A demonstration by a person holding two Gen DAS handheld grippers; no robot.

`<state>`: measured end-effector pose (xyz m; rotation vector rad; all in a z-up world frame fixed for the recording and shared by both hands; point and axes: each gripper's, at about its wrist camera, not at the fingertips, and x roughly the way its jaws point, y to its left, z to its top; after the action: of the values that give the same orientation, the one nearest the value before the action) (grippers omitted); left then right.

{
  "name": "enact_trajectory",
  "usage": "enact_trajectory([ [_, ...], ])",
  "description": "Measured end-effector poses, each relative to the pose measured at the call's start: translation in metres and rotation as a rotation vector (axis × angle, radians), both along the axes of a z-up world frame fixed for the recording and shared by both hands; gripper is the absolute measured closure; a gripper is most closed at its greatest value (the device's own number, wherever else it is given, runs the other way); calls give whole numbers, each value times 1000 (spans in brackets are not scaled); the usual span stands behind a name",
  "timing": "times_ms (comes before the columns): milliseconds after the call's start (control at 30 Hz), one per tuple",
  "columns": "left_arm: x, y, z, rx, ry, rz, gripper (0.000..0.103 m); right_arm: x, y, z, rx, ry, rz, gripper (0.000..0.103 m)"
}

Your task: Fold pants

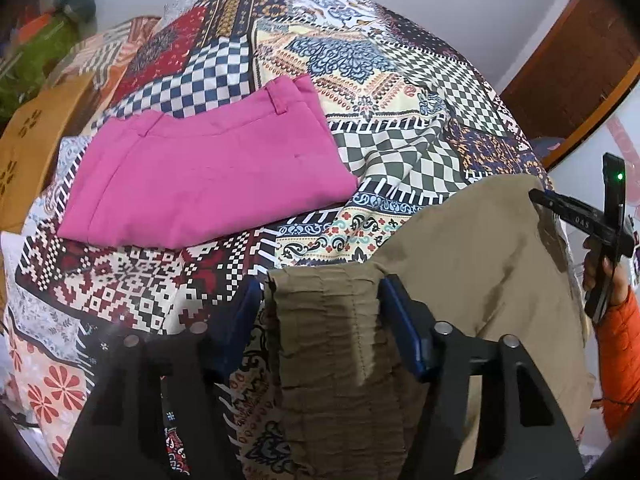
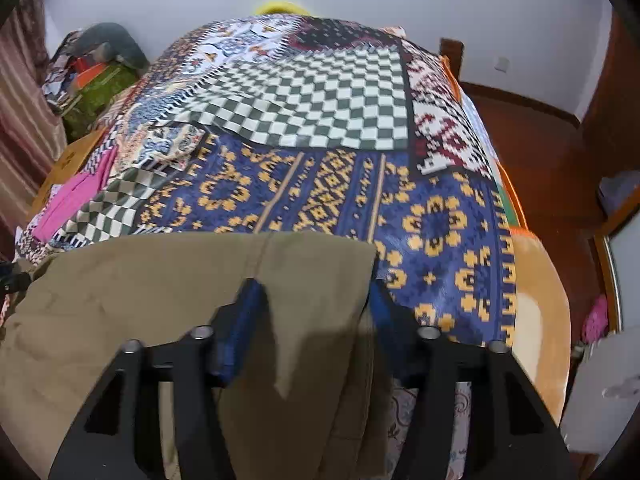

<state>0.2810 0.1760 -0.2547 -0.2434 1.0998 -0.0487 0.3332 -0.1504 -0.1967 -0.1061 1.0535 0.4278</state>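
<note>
Down on the bed, the left wrist view is showing the left tool with its two blue-padded fingers reaching forward over a patchwork bedspread. The khaki pants are lying right at this tool: their gathered elastic waistband is sitting between the fingers, the right pad pressing against its edge, while the left pad is standing just beside the cloth, so whether the tool is truly pinching the band I cannot tell; its jaws are standing partly spread. The rest of the khaki cloth is spreading off to the right, where the right tool is reaching in at its far edge, held by a hand in an orange sleeve. Folded pink pants are lying further back on the bedspread, well apart from the khaki pair. Turning to the right wrist view, the right tool is pointing down at the near edge of the bed, and the khaki pants are draping across the frame directly under and between its fingers. A fold of the khaki fabric is lying between the two blue pads, the left pad touching it and the right pad partly hidden behind the cloth's edge, the jaws fairly narrow around it. The pink pants are showing far off at the left.
</note>
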Motion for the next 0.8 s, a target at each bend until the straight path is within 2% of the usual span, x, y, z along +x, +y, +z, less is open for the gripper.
enact_trajectory([
  [33, -1, -2, 1, 12, -9, -6, 45, 0, 2, 0, -3, 1, 7, 83],
  [133, -4, -6, 4, 46, -25, -8, 48, -2, 10, 1, -46, -34, 22, 95],
  [333, -11, -4, 12, 70, -70, 24, 52, -8, 15, 4, -120, -125, 16, 97],
  [433, -14, -1, 16, 83, -91, 61, 52, -4, 20, 5, -142, -140, 20, 98],
  [567, -5, 6, 10, 80, -59, 91, 52, 8, 31, 6, -162, -137, 15, 97],
  [667, -5, 6, 12, 93, -47, 82, 48, 14, 37, 5, -176, -88, 13, 96],
  [767, -13, 4, 29, 119, -76, 74, 47, 11, 34, 15, -156, -55, -8, 81],
  [800, -17, 3, 35, 130, -91, 74, 44, 8, 33, 21, -142, -54, -14, 70],
])
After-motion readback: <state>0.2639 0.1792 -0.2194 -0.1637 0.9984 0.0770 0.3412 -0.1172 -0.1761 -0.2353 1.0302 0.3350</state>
